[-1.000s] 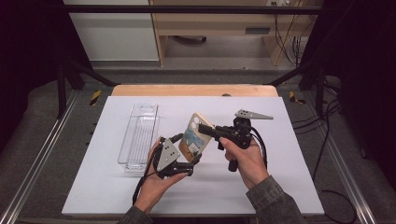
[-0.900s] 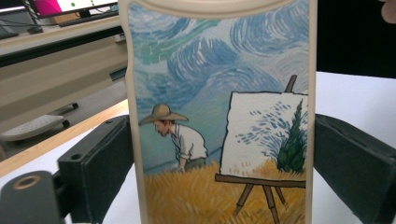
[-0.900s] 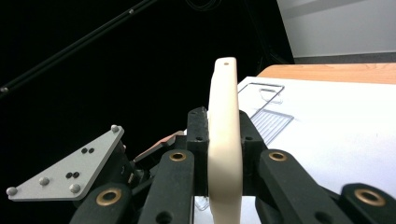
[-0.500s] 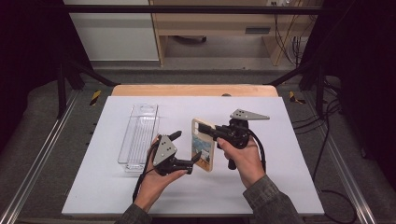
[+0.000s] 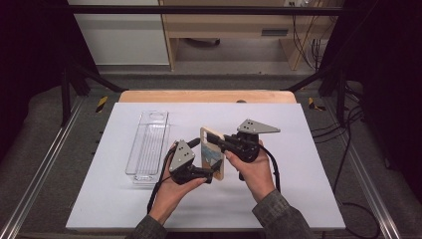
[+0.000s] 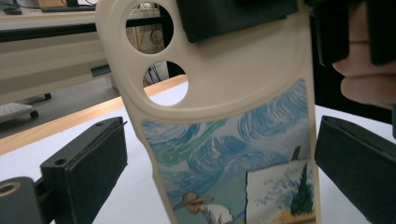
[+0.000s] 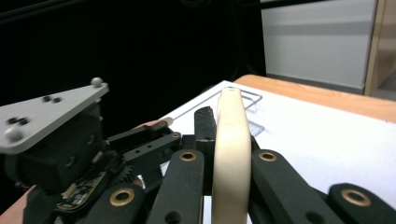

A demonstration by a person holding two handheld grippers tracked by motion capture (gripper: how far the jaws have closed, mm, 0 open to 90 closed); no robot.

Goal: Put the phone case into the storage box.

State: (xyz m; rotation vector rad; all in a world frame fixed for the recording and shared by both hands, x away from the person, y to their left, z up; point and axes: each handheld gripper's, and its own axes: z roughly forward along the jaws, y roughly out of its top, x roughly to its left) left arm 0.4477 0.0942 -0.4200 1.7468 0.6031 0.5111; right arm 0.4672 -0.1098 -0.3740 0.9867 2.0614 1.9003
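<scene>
Currently: phone case (image 5: 213, 153) held upright above tabletop (image 5: 308, 164), long axis vertical. Right tool (image 5: 219, 142) clamps its top edge. Left tool (image 5: 211, 175), nearer the lower end, stands wide, pads flanking the case, apart.

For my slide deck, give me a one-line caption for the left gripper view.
Painted cream phone case held upright between the left tool's open jaws, gripped at its top by the right tool.

phone case (image 6: 224, 93) — matt cream plastic, printed painting | tray (image 5: 148, 144) — clear glossy plastic | table (image 5: 308, 164) — matt white
</scene>
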